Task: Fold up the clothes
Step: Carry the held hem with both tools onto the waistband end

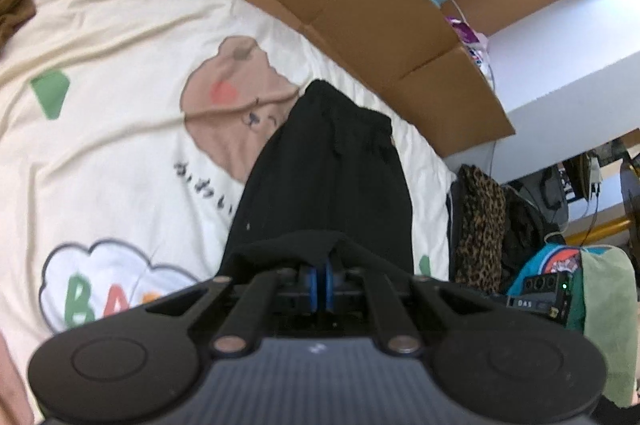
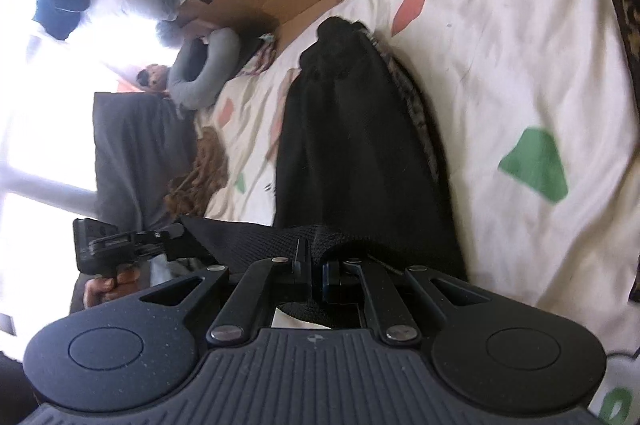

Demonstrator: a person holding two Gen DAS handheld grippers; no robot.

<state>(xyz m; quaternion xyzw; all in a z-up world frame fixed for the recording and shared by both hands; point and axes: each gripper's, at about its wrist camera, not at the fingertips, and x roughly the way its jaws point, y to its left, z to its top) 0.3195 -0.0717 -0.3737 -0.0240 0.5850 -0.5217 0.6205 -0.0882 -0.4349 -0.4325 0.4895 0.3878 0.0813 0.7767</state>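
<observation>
From the left wrist, the left gripper (image 1: 319, 279) is pinched closed on the near hem of a black garment (image 1: 332, 169), whose long axis runs straight away over the cream printed bedspread (image 1: 120, 37) toward a cardboard sheet (image 1: 360, 5). From the right wrist, the right gripper (image 2: 316, 271) likewise clamps the near edge; the dark, limp, lengthwise-doubled cloth (image 2: 352, 145) stretches ahead, with the left gripper (image 2: 120, 245) just beside it.

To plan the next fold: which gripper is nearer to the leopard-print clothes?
Probably the right. The leopard-print clothes lie off the left gripper's right side, so toward the right gripper. Both grip the black garment.
</observation>
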